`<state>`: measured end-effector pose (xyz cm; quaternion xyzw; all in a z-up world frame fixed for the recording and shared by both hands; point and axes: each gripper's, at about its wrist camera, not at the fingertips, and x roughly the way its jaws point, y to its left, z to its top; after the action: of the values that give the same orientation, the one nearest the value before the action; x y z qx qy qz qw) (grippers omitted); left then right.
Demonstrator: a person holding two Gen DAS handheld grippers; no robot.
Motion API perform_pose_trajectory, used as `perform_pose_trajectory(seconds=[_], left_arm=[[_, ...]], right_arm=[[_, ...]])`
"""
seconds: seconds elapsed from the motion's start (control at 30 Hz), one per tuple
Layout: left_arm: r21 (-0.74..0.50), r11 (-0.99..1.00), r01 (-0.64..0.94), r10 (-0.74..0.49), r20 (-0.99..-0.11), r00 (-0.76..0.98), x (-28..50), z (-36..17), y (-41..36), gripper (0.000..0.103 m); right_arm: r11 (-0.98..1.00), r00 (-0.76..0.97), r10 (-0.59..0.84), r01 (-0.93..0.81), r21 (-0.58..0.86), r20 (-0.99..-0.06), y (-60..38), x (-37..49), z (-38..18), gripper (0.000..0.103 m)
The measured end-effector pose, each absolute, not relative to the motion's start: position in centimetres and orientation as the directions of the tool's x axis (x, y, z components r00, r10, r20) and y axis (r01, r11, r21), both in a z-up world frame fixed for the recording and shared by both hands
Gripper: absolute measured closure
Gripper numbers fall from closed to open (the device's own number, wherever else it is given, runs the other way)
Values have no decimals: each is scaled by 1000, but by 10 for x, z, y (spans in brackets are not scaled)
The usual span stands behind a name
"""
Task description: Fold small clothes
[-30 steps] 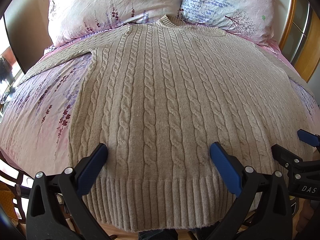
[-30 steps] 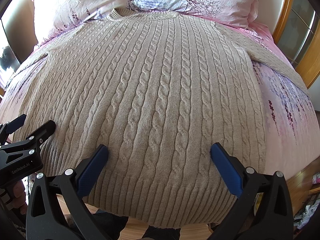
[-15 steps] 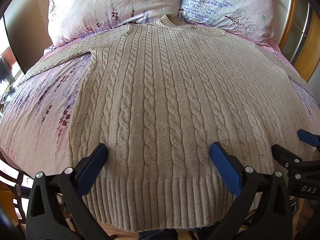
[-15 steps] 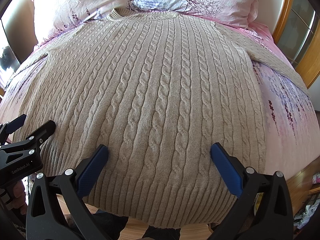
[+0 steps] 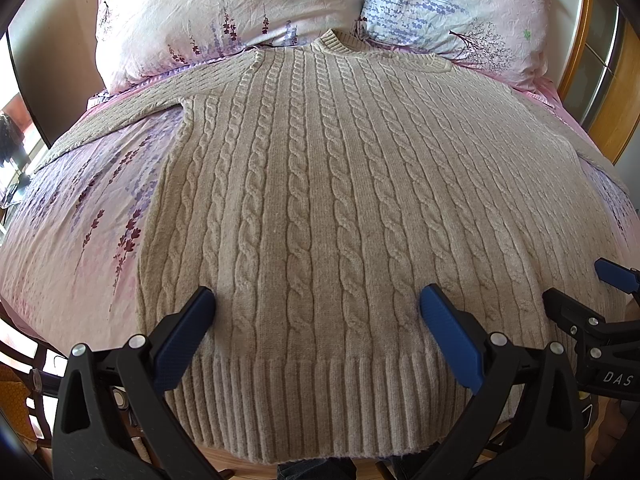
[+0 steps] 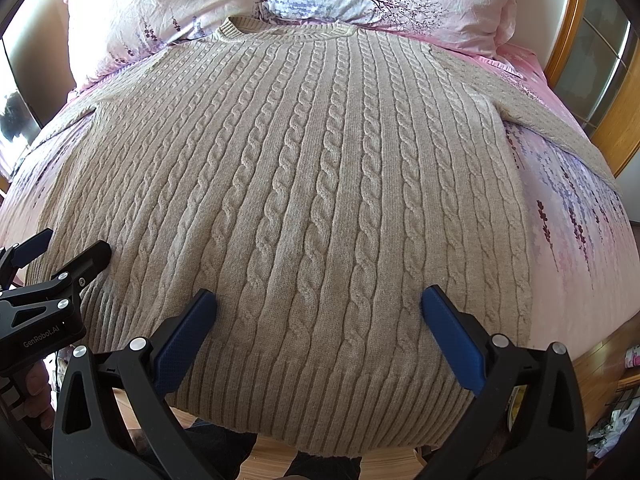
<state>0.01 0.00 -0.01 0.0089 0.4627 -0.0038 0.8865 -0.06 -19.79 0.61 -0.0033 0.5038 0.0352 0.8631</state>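
A beige cable-knit sweater (image 5: 320,200) lies flat and face up on the bed, neck toward the pillows, ribbed hem at the near edge; it also fills the right wrist view (image 6: 304,184). Both sleeves are spread out to the sides. My left gripper (image 5: 316,304) is open and empty, hovering over the hem's left half. My right gripper (image 6: 318,306) is open and empty over the hem's right half. Each gripper shows in the other's view, the right one (image 5: 592,304) at the right edge and the left one (image 6: 60,256) at the left edge.
The bed has a pink floral sheet (image 5: 80,208) and two floral pillows (image 5: 224,12) at the head. A wooden frame with glass (image 6: 600,60) stands at the right. Wooden floor (image 6: 600,356) shows below the bed's near edge.
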Motion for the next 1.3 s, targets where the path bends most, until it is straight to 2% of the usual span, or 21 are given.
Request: perform_pose_trajectory(seconds=[0.5,0.93,1.03,1.13,1.3], left_arm=[[12,1000,20,-2,-825,566,0,0,0,2],[7,997,74,-30,-876,481,12,1,2,2],[2,996,91,-37,-900,434,17,2,3,2],[-2,995,99,-42,-914,404,22,2,3,2],[-43,995,92,-77,-910,407,37,9,7,2]], right_arm=[[997,492,58,-67,29,-869,-197,-1,6,1],[990,508,104,-138,39,-855,-200,1,6,1],[986,505,148,-139,88,-850,-210,7,9,1],[972,507,229,-77,221,-831,-236,22,14,1],[914,568,237,145,379,-788,-316,65,27,4]])
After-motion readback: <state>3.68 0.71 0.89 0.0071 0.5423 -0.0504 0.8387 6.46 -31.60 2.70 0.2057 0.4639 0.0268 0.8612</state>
